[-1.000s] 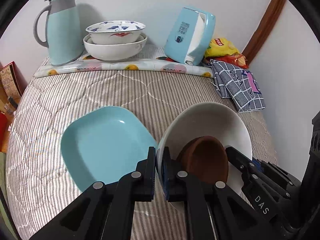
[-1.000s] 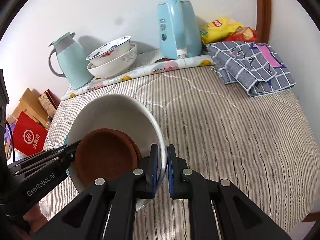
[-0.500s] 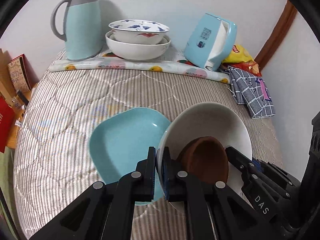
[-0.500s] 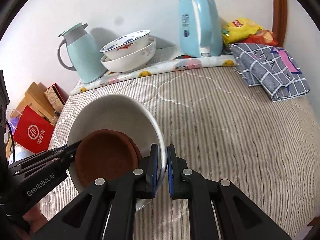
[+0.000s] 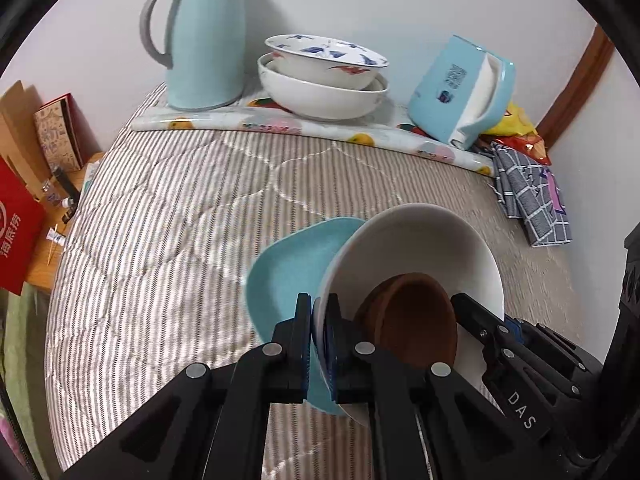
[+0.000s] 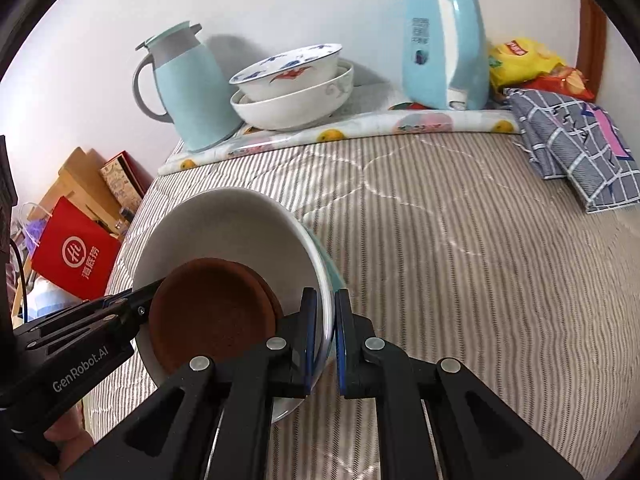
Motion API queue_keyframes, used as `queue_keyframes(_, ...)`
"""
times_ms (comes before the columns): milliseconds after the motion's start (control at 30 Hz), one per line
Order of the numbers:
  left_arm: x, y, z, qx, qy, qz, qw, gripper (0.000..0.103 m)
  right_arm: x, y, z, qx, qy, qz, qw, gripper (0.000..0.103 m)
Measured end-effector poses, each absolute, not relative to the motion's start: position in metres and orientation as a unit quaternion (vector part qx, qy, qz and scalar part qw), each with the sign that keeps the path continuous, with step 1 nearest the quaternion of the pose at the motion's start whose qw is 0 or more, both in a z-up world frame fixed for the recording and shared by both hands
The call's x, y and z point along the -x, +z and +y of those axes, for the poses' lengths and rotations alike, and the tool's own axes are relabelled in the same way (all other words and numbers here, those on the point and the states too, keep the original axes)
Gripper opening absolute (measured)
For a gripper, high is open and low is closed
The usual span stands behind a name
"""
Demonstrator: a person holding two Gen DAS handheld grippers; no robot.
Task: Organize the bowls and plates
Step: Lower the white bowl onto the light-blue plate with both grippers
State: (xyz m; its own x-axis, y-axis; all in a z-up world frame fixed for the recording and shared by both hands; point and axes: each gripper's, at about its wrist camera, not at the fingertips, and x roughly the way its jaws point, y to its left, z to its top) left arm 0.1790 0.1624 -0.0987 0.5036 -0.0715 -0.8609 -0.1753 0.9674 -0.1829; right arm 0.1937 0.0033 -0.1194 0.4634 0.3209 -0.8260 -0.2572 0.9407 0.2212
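Both grippers hold one white bowl (image 5: 416,248) by opposite rims, with a small brown dish (image 5: 416,316) lying inside it. My left gripper (image 5: 318,312) is shut on the bowl's left rim. My right gripper (image 6: 326,308) is shut on its right rim; the bowl (image 6: 224,228) and brown dish (image 6: 212,312) show there too. The bowl is over a light blue plate (image 5: 292,264), which lies on the striped quilt and is partly hidden under it. Two nested white bowls (image 5: 324,80) stand at the back, the upper one with blue and red patterns.
A light blue thermos jug (image 5: 204,36) stands back left and a light blue kettle (image 5: 464,92) back right on a fruit-print mat (image 5: 280,126). A checked cloth (image 6: 576,140) and snack bags (image 6: 528,60) lie right. A red bag (image 6: 76,256) and boxes sit off the bed's left edge.
Both grippers have carried the white bowl with the brown dish to the left and over the blue plate, which it now covers in part. Grips unchanged.
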Motion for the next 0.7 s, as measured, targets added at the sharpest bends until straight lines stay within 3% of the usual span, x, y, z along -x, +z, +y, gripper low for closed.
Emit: queue_keyframes(700,-0.193,-0.128,0.176,0.133,0.032,0.514,0.847,0.008,-0.212,-0.149,0.023,-0.024,0.164,0.52,0.838,0.009)
